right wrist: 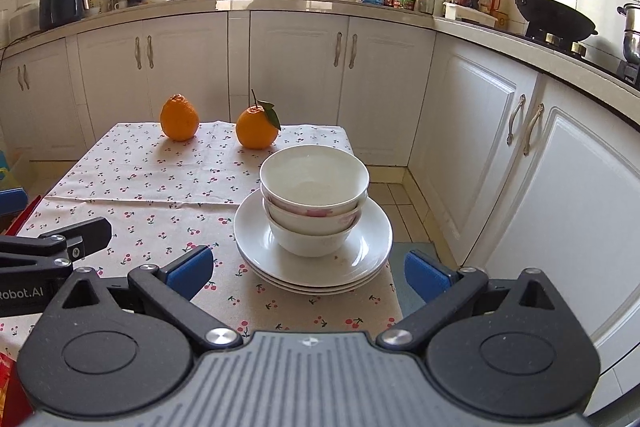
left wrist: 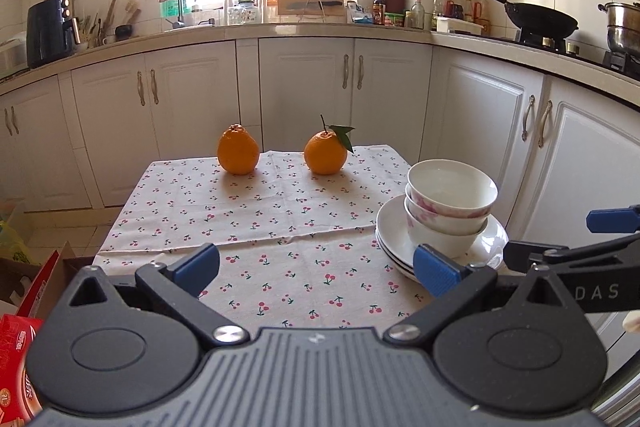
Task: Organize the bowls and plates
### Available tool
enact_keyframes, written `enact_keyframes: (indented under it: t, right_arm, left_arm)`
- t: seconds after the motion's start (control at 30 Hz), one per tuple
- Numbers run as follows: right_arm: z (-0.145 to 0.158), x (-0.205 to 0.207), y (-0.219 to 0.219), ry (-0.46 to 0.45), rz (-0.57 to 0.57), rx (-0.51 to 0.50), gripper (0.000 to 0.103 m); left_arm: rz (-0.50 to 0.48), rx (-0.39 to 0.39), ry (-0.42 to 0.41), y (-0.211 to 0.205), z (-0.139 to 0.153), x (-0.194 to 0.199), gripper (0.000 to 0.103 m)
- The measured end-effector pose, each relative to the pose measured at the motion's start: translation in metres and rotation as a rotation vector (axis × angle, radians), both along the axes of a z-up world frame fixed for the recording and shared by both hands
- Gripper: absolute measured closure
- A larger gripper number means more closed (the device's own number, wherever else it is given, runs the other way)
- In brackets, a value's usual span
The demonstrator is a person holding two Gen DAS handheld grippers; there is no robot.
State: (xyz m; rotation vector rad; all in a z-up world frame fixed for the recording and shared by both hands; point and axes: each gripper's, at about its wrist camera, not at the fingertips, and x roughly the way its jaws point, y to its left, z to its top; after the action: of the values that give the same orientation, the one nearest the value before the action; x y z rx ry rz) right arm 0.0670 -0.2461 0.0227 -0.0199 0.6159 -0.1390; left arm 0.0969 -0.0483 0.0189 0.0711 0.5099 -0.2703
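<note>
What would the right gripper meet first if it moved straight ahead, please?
Probably the stacked plates, whose near rim lies between the open right gripper fingers, then the nested bowls on them; height is uncertain.

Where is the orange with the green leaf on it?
The round orange with the green leaf sits at the far edge of the cherry-print tablecloth, right of the leafless bumpy orange and behind the stacked white bowls.

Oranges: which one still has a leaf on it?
The right-hand orange, the one nearer the stacked bowls. A stem with a green leaf sticks up from its top; the left orange has a bare knobbly top.
</note>
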Motion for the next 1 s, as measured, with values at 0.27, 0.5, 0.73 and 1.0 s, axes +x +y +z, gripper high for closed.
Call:
enact_keyframes:
  t: [0.27, 0.5, 0.73, 1.0]
  right_arm:
    - [-0.0014, -0.0003, 0.0024, 0.0, 0.001, -0.003, 0.0]
    - [-0.001, -0.0004, 0.0011, -0.001, 0.001, -0.002, 0.0]
    - [-0.0003, -0.0005, -0.0002, -0.006, 0.002, -0.002, 0.0]
    - [0.001, -0.0017, 0.0008, -0.012, 0.0, -0.011, 0.0]
  left_arm:
    - [0.011, 0.015, -0.004, 0.0002, -0.0007, -0.0034, 0.001]
    - [0.013, 0.017, -0.001, -0.0007, 0.0007, -0.0023, 0.001]
    - [0.013, 0.016, -0.001, -0.0003, 0.0014, -0.0023, 0.001]
    - [0.015, 0.012, 0.0, 0.0006, 0.0022, -0.0024, 0.001]
